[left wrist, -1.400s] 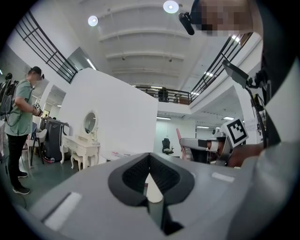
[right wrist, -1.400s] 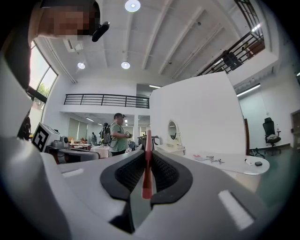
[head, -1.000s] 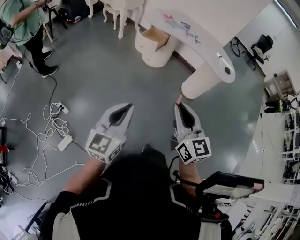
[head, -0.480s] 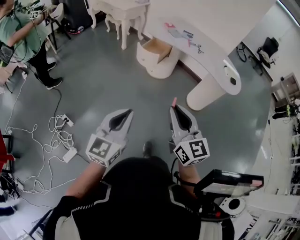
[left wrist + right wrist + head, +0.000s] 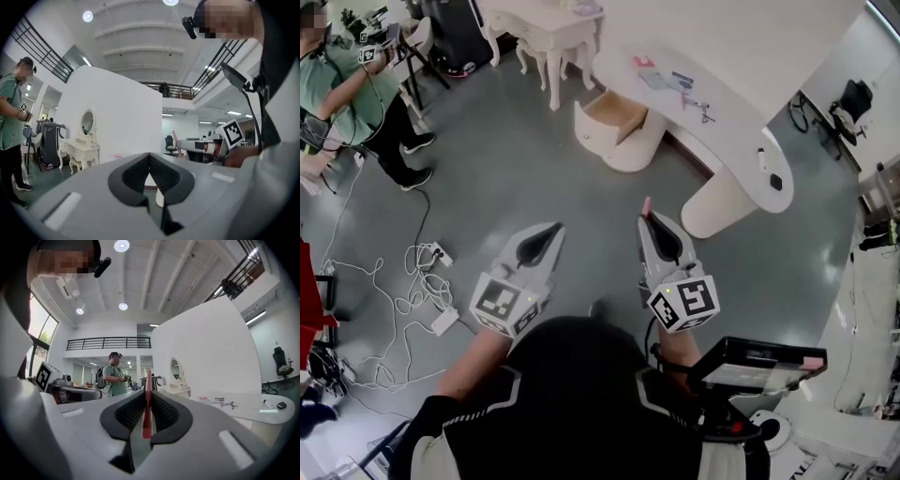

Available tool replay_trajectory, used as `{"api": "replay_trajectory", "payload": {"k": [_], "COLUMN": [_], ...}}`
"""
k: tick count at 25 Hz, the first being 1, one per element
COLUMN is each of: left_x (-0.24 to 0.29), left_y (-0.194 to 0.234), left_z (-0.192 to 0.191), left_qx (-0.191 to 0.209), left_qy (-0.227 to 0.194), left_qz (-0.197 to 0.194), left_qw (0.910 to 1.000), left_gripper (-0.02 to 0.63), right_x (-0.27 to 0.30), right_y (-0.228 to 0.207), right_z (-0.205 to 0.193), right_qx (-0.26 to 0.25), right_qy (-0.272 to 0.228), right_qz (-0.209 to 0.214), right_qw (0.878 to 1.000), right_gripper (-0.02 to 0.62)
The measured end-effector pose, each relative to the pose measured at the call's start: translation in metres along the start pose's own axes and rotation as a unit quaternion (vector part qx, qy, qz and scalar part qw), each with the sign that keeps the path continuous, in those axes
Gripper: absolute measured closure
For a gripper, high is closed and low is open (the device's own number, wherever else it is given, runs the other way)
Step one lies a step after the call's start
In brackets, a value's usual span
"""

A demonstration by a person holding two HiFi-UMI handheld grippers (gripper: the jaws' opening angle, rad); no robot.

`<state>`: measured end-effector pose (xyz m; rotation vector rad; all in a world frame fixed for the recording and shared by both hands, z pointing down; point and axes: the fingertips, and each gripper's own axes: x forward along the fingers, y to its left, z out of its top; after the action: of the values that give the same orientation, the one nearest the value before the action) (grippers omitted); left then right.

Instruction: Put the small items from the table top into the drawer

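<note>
The left gripper (image 5: 555,228) is closed on nothing, its jaws meeting at the tips. The open drawer (image 5: 609,105) lies ahead, well apart from both grippers and a little left of the right gripper (image 5: 648,217). That gripper is the nearer one and clamps a thin pink stick (image 5: 646,203), whose long axis runs out along the jaws toward the drawer. More small items (image 5: 675,81) lie on the bench (image 5: 741,131), further right.

Black short-sleeved top (image 5: 572,403) with pale grey panels over the shoulders and down the sides. Left gripper (image 5: 553,227) and right gripper (image 5: 648,218) both shelled in smooth light grey plastic, narrowing to black-rimmed tips. Ribbed black pads (image 5: 133,174) inside. Cube (image 5: 504,300) behind each, printed with black-and-white square markers. Thin black cable (image 5: 650,330) trailing from the right one.
</note>
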<state>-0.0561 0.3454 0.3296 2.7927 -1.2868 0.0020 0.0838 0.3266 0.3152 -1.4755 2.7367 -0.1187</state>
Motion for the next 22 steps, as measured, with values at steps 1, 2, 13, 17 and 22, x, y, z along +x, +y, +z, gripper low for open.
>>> {"api": "replay_trajectory", "payload": {"k": [1, 2, 13, 17, 22], "left_x": [0.008, 0.016, 0.096, 0.112, 0.124], "left_y": [0.001, 0.001, 0.002, 0.010, 0.027], "left_z": [0.000, 0.000, 0.000, -0.002, 0.001], "left_qx": [0.001, 0.002, 0.004, 0.008, 0.009], "left_qy": [0.002, 0.003, 0.012, 0.021, 0.024], "left_qz": [0.001, 0.003, 0.026, 0.041, 0.048], "left_qw": [1.0000, 1.0000, 0.9996, 0.9989, 0.9985], "left_gripper": [0.606, 0.606, 0.606, 0.606, 0.606], "right_x": [0.003, 0.006, 0.029, 0.040, 0.062], "right_y": [-0.007, -0.015, -0.097, -0.119, -0.128], "right_z": [-0.001, -0.001, 0.001, 0.000, -0.002], "right_qx": [0.003, 0.006, 0.014, 0.020, 0.027], "right_qy": [0.000, -0.001, -0.011, -0.009, -0.009], "right_qz": [0.002, 0.005, 0.030, 0.036, 0.041], "right_qw": [1.000, 1.000, 0.999, 0.999, 0.999], "right_gripper": [0.548, 0.548, 0.548, 0.548, 0.548]}}
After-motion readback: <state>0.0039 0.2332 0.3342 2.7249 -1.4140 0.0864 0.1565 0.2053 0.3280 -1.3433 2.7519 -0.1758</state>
